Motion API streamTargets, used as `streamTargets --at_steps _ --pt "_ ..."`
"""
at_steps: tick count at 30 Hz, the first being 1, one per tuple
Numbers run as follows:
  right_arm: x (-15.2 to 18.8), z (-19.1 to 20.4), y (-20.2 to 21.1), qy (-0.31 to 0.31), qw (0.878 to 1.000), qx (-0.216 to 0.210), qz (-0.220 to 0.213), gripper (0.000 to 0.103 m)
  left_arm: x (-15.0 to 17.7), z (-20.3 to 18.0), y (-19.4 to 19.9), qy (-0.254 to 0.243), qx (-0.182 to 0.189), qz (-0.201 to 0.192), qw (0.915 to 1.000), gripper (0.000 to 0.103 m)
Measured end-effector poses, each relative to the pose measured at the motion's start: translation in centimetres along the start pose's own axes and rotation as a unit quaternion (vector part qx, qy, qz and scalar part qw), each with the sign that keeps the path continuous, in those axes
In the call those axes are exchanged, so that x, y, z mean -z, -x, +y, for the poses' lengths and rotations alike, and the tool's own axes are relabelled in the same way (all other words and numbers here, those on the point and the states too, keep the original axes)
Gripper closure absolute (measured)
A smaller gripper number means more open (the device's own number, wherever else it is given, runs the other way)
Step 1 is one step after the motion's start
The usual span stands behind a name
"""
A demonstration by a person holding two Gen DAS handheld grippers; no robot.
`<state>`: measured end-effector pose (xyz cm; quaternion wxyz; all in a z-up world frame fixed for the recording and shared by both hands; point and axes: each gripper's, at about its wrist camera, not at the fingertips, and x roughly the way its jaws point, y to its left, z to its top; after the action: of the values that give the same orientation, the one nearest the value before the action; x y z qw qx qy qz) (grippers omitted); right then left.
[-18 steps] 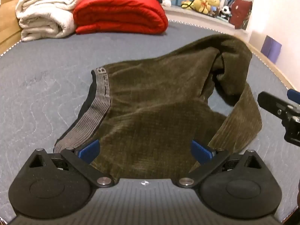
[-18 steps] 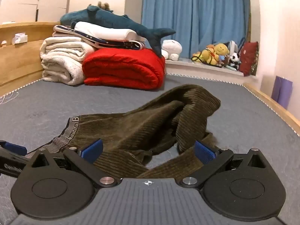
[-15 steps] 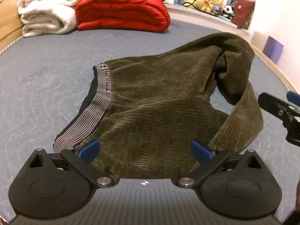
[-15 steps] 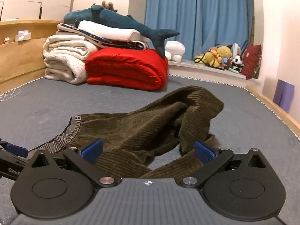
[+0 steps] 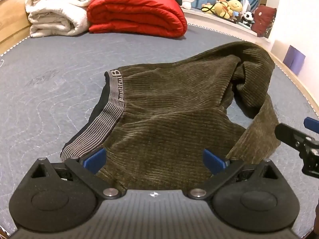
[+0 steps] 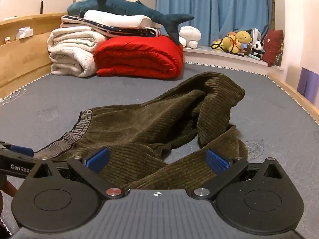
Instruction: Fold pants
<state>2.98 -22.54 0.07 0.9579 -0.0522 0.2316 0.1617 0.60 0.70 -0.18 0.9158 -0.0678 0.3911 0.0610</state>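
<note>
Left wrist view: left gripper fingers spread wide over olive-green corduroy pants, grasping nothing.
Right gripper likewise spread wide above pants leg, empty.

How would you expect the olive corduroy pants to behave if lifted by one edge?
The pants would probably droop, since they already lie rumpled in soft folds. The ribbed cloth likely grips rather than slips. The waistband may stretch; it looks elastic.

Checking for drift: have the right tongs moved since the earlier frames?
Yes: the right tongs tipped downward; the red blanket sits higher in their view.
</note>
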Motion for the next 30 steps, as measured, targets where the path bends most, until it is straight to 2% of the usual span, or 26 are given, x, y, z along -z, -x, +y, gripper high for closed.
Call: streamTargets --at_steps 10,30 --pt "0.37 0.09 -0.53 -0.003 1.000 0.015 0.013 0.001 0.17 0.45 0.25 0.005 0.002 0.003 1.0000 0.000" --pt "0.52 0.02 -0.72 -0.011 1.000 0.014 0.020 0.001 0.42 0.47 -0.04 0.009 0.000 0.007 0.9999 0.000"
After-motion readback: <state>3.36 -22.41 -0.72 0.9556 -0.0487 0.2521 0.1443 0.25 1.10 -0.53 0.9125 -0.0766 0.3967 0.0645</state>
